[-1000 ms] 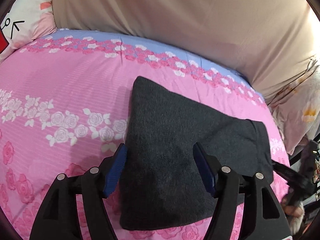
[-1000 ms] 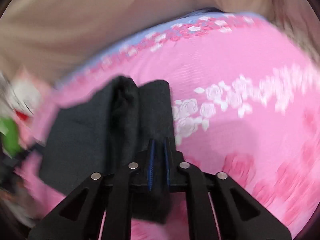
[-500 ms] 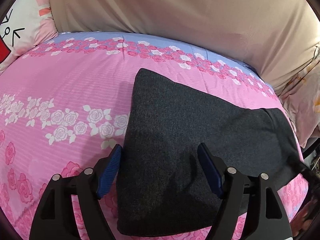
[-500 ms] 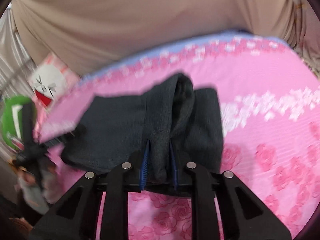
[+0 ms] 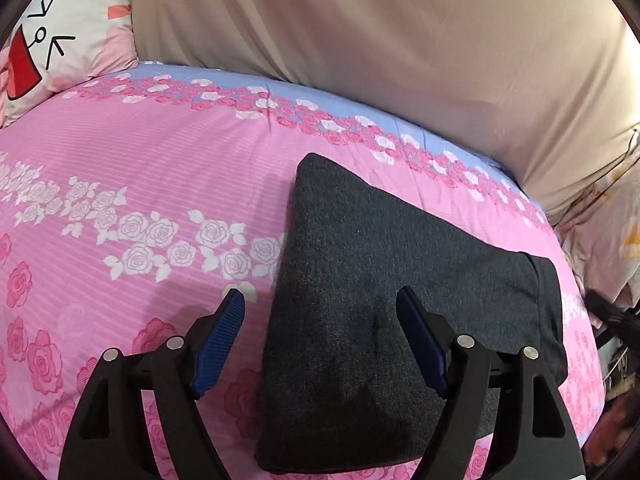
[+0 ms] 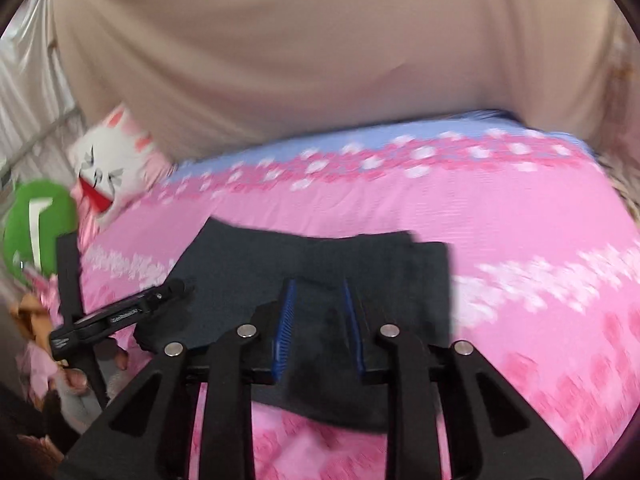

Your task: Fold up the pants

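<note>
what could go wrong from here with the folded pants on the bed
The right gripper has just been opening with a fold of the pants between its pads; fabric may catch and drag the fold apart. The left gripper hangs open straddling the pants' left edge and could nudge it on the bedsheet.

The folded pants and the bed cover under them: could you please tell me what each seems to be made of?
Pants: dark grey, matte, heathered fuzzy surface, probably a knit or brushed fabric. Bed cover: thin printed woven cloth, likely cotton; smooth, with fine stripes and a rose print.

Pink rose-print bed (image 5: 168, 168): folded dark pants (image 5: 380, 300), cartoon pillow (image 5: 68, 40).
</note>
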{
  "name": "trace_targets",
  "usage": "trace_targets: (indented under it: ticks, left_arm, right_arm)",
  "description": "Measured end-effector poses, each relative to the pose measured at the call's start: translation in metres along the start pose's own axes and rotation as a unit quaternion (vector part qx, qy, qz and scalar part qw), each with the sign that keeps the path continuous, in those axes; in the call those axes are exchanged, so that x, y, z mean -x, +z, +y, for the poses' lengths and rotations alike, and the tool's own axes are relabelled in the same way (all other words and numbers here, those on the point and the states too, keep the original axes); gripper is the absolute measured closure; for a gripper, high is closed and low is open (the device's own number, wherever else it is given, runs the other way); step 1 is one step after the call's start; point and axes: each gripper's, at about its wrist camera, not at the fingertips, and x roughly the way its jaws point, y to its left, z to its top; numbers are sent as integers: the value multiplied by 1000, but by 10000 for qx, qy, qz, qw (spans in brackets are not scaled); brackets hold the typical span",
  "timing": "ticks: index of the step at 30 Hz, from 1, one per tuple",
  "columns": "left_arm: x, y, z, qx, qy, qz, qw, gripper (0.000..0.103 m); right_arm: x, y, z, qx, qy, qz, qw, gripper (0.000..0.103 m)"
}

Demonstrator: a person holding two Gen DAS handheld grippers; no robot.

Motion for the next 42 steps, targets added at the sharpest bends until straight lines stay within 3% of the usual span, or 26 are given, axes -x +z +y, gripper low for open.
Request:
trace_targets:
  ticks: [2, 3, 5, 7, 11, 14, 16, 20, 23, 26, 27, 29, 31, 38, 42]
  left_arm:
    - [3, -1, 1, 1, -38, -67, 10000, 28]
    - [4, -1, 2, 5, -78, -93, 9999, 27]
    - [7, -1, 5, 51, -84, -161, 9998, 27]
    - [12, -1, 8, 137, -172, -288, 9993, 27]
    - [11, -1, 8, 162, -98, -300, 9994, 24]
    - [14, -2, 7, 115, -58, -333, 9994, 24]
    - [18, -4, 9, 16, 81, -347, 9994, 24]
    - [22, -6, 17, -188, 298, -250, 9991, 24]
    - [21, -5, 22, -150, 265, -169, 9994, 24]
    - [18, -5, 23, -161, 325, -106, 9993, 24]
    - [18, -5, 23, -177, 334, -91, 9992, 24]
    - [16, -5, 22, -209, 389, -49, 9990, 24]
    - [16, -5, 22, -230, 418, -14, 9989, 24]
    - [11, -4, 24, -194, 470, 118, 9986, 23]
    - [14, -5, 25, -244, 619, 96, 9977, 22]
  right_arm:
    - [-39, -1, -13, 4, -450, 385, 9982, 85]
    - [-54, -2, -26, -180, -425, 516, 9976, 85]
    - [-43, 2, -30, -579, -252, 463, 9969, 85]
    - [-19, 9, -10, -464, -128, 124, 9988, 80]
    - [-26, 16, 31, 24, 240, 196, 9995, 81]
    - [-83, 6, 30, 280, -405, 799, 9956, 83]
    - [-89, 7, 31, 100, -366, 723, 9967, 83]
    - [-73, 27, 68, 99, 469, 634, 9968, 79]
    - [-91, 38, 106, 526, 603, 746, 9940, 79]
    - [-152, 33, 121, 597, 663, 1480, 9850, 78]
    - [-155, 34, 128, 777, 539, 1253, 9876, 78]
    - [-152, 39, 133, 763, 498, 1316, 9871, 76]
    - [-135, 39, 130, 617, 815, 1162, 9880, 76]
    - [-70, 6, 123, 743, 808, 818, 9906, 72]
    - [-87, -6, 120, 707, 714, 1036, 9895, 71]
